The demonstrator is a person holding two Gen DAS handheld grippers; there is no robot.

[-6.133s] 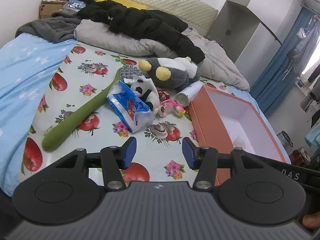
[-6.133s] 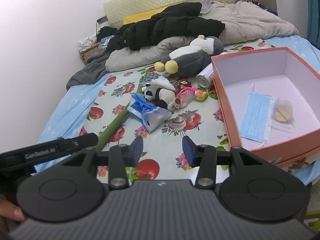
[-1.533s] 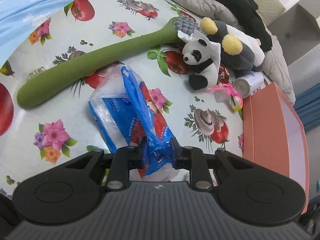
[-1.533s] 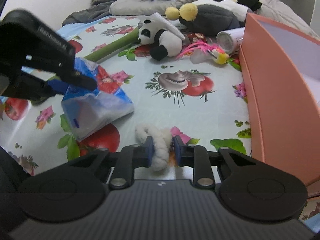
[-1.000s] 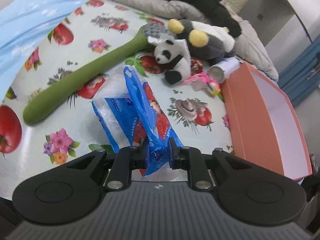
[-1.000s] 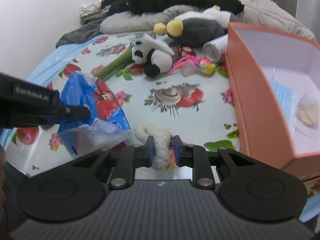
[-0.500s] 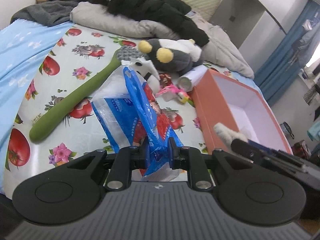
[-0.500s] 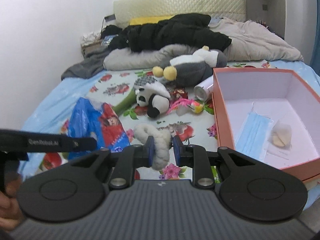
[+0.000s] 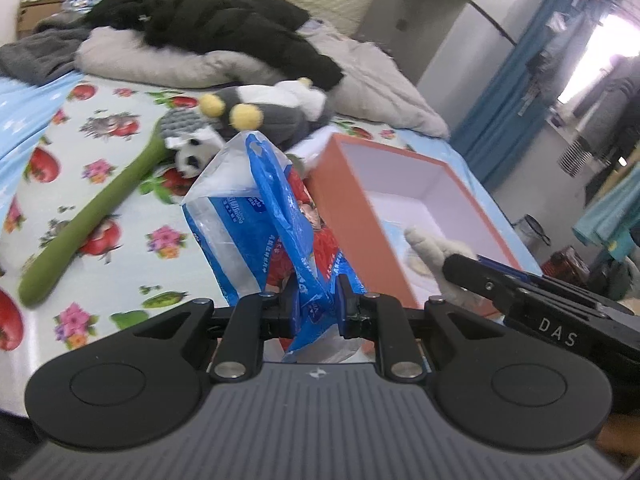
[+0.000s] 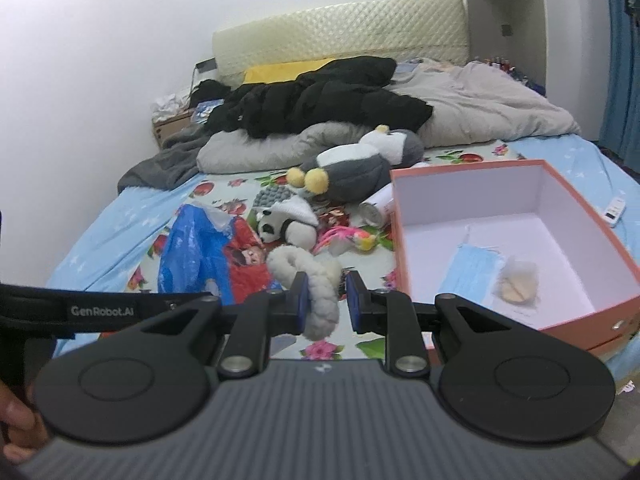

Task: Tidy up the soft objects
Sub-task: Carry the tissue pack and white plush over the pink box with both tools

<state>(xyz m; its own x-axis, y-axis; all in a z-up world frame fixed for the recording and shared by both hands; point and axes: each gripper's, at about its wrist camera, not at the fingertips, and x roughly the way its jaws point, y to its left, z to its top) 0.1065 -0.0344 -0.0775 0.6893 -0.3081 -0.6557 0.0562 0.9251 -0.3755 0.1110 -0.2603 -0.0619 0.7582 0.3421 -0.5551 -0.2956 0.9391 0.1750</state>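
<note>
Nearest in the left wrist view, the left tool (image 9: 316, 306) is seen clamped on a blue plastic bag (image 9: 264, 224), whose crumpled film stands up between the pads and hangs clear of the bed (image 9: 120, 200). In the right wrist view the right tool (image 10: 326, 300) is clamped on a white fluffy loop (image 10: 316, 280), gripped across one strand with the rest curling above the pads. Just beyond both tools, to the right, the orange box (image 10: 400, 248) lies open on the bed, with a blue face mask (image 10: 472, 272) and a small pale packet (image 10: 516, 284) already on its floor. The step in hand is judged to be the carrying of both soft items over the box wall. To do it well, each item should be lifted fully above the near rim before being moved across, since the slack bag could snag there; release is best made low over bare floor of the box, one tool at a time, so that the tools are not crossed. Farther off, a panda plush (image 10: 284, 228), a grey plush (image 10: 356, 168) and a long green cushion (image 9: 96, 216) are left on the bed, apparently to be collected afterwards.
</note>
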